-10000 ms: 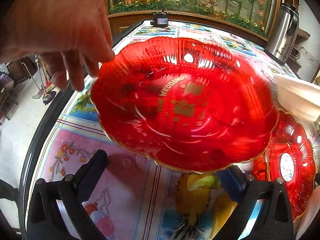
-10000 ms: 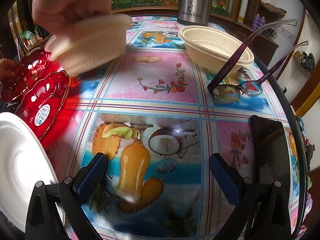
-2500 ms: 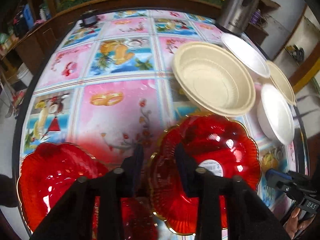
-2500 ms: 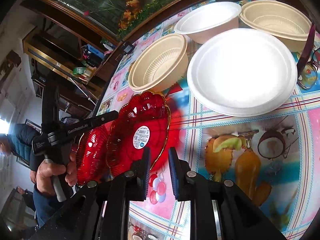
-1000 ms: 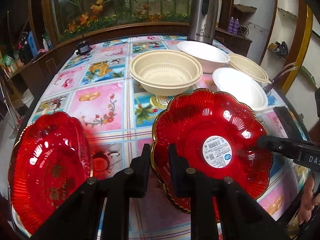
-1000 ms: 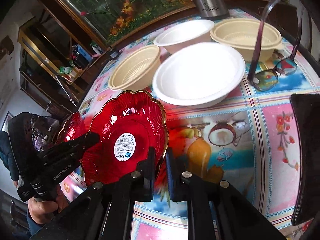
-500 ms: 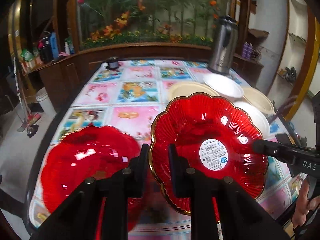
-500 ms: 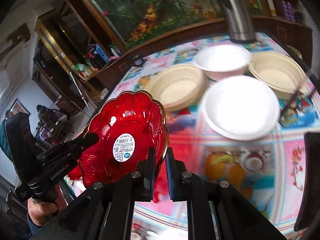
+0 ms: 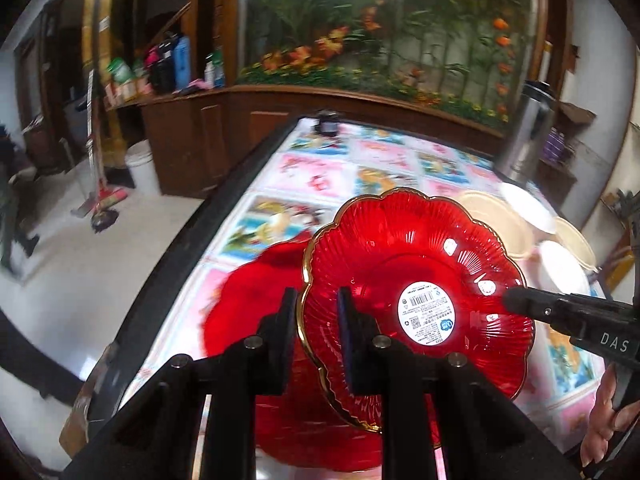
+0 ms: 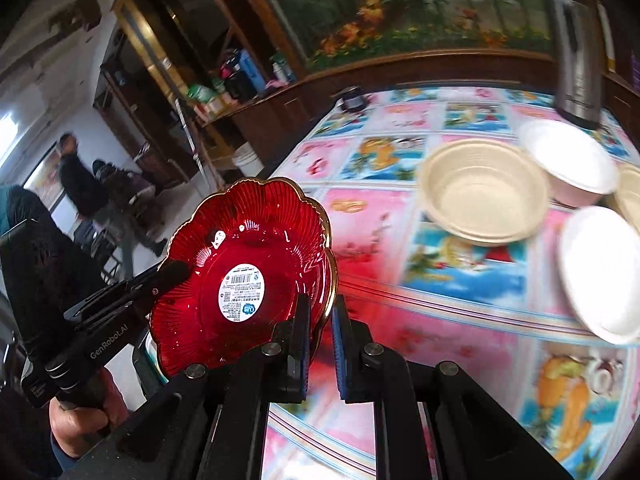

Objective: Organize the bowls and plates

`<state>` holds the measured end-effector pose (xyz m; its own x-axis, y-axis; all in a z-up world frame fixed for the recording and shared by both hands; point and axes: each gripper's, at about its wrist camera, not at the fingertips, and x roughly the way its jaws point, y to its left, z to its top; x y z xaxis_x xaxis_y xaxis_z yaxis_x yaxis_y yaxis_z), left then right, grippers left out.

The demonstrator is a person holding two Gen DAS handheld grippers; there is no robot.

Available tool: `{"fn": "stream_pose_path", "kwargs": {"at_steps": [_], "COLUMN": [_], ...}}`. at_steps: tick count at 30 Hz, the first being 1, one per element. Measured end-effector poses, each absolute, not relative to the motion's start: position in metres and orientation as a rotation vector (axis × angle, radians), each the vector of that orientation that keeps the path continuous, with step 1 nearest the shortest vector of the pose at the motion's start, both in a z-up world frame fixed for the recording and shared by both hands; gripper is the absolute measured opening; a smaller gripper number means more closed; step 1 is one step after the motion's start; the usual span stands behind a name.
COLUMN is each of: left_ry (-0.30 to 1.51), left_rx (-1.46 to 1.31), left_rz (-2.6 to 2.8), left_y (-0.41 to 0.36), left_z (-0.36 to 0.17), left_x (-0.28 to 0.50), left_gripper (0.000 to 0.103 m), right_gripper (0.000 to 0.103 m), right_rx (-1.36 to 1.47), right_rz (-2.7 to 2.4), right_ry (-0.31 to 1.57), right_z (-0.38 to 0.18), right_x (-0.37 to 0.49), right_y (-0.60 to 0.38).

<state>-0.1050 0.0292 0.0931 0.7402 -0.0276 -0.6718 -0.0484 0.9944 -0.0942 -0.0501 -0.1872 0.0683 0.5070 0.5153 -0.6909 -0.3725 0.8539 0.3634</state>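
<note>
A red scalloped glass plate (image 9: 416, 276) with a gold rim and a white sticker is held in the air between both grippers. My left gripper (image 9: 316, 322) is shut on its left rim. My right gripper (image 10: 321, 326) is shut on its right rim; the plate also shows in the right wrist view (image 10: 244, 268). A second red plate (image 9: 260, 312) lies on the table below and left of the held one. A beige bowl (image 10: 482, 190) and white bowls (image 10: 568, 162) (image 10: 600, 272) sit at the table's right side.
The table (image 10: 400, 320) has a colourful fruit-print cloth and a dark edge (image 9: 160, 292). A steel kettle (image 10: 576, 44) stands at the far right. A small dark object (image 9: 327, 123) sits at the far edge. A wooden cabinet lies behind, open floor to the left.
Both grippers have carried the held red plate up and to the left, so it now hangs over the second red plate. The bowls have dropped back to the right.
</note>
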Motion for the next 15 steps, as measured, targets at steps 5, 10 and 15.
{"fn": "stream_pose_path", "kwargs": {"at_steps": [5, 10, 15], "left_ry": [0.795, 0.837, 0.865], "left_rx": [-0.16, -0.156, -0.145], "left_rz": [0.053, 0.064, 0.089], "left_y": [0.058, 0.061, 0.062], "left_z": [0.07, 0.054, 0.047], "left_x": [-0.101, -0.095, -0.092], "left_gripper": [0.017, 0.017, 0.018], "right_gripper": [0.012, 0.012, 0.013], "right_rx": [0.108, 0.089, 0.037], "right_rz": [0.563, 0.557, 0.552], "right_ry": [0.941, 0.983, 1.003], "right_z": [0.048, 0.033, 0.025], "right_x": [-0.037, -0.028, -0.023], "right_y": [-0.146, -0.135, -0.124]}}
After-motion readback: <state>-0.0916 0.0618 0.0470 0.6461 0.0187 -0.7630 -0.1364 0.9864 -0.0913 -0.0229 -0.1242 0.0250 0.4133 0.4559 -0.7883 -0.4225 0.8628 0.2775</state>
